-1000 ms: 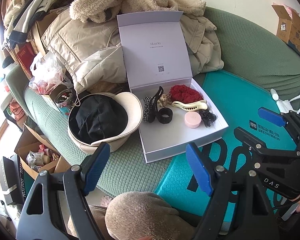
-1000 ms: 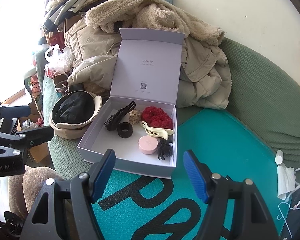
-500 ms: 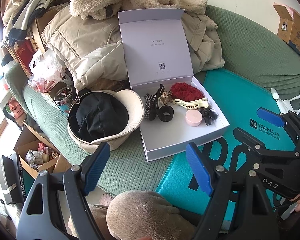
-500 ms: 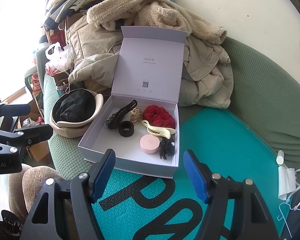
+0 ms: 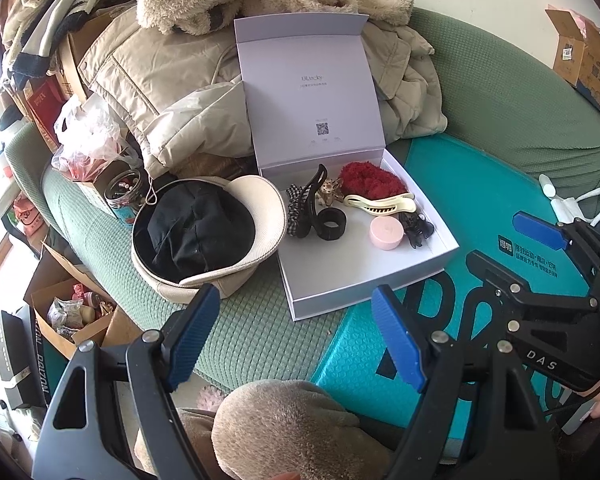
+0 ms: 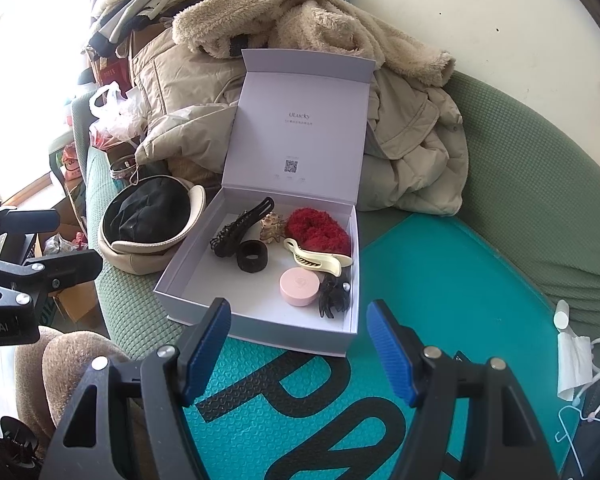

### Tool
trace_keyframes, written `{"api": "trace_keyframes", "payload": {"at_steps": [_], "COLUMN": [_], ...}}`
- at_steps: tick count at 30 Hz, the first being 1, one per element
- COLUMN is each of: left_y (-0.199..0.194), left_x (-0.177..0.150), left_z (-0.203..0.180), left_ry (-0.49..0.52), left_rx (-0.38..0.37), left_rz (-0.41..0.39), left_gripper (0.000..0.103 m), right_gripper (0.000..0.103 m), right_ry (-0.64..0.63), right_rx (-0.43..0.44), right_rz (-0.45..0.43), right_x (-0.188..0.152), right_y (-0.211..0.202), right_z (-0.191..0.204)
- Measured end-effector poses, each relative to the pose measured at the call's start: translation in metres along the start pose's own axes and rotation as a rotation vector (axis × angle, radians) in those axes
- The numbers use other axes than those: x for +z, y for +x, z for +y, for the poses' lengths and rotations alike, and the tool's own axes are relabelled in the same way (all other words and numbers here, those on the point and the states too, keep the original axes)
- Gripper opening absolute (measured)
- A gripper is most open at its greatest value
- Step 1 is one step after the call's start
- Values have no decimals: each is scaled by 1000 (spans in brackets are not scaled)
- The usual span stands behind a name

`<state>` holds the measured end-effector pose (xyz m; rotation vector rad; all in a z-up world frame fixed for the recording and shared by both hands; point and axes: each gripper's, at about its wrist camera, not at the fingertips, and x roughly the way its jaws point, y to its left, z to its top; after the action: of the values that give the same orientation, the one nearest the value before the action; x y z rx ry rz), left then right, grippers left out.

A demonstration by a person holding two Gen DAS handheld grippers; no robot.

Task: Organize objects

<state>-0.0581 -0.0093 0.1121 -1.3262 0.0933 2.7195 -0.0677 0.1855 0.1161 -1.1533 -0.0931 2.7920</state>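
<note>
Both your tongs, left gripper [image 5: 296, 340] and right gripper [image 6: 298, 346], hang spread and empty near the open gift box [image 6: 260, 312], whose hair accessories cluster far-right.

Green sofa [image 6: 532, 200], teal mat [image 6: 440, 280], box [image 6: 260, 320], hat [image 5: 256, 200], seemingly coats [image 6: 188, 80]

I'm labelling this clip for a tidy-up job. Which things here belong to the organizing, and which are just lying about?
Likely part of the job:
box, lid open
red scrunchie
cream clip
pink case
black claw clip
black band
left gripper and right gripper, both open, empty

Lying about:
hat
coats
plastic bag
teal mat
</note>
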Motion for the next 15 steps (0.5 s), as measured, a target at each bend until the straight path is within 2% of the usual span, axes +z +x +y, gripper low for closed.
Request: {"api": "trace_keyframes", "payload": {"at_steps": [15], "left_y": [6], "left_x": [-5], "left_z": [6], "left_ry": [-9], "left_rx": [-1], "left_rz": [20], "left_gripper": [77], "right_gripper": [71], "right_ry": [-7], "right_rx": [0], "right_rz": [4], "right_x": [0], "right_y": [1], "right_z": [2]}}
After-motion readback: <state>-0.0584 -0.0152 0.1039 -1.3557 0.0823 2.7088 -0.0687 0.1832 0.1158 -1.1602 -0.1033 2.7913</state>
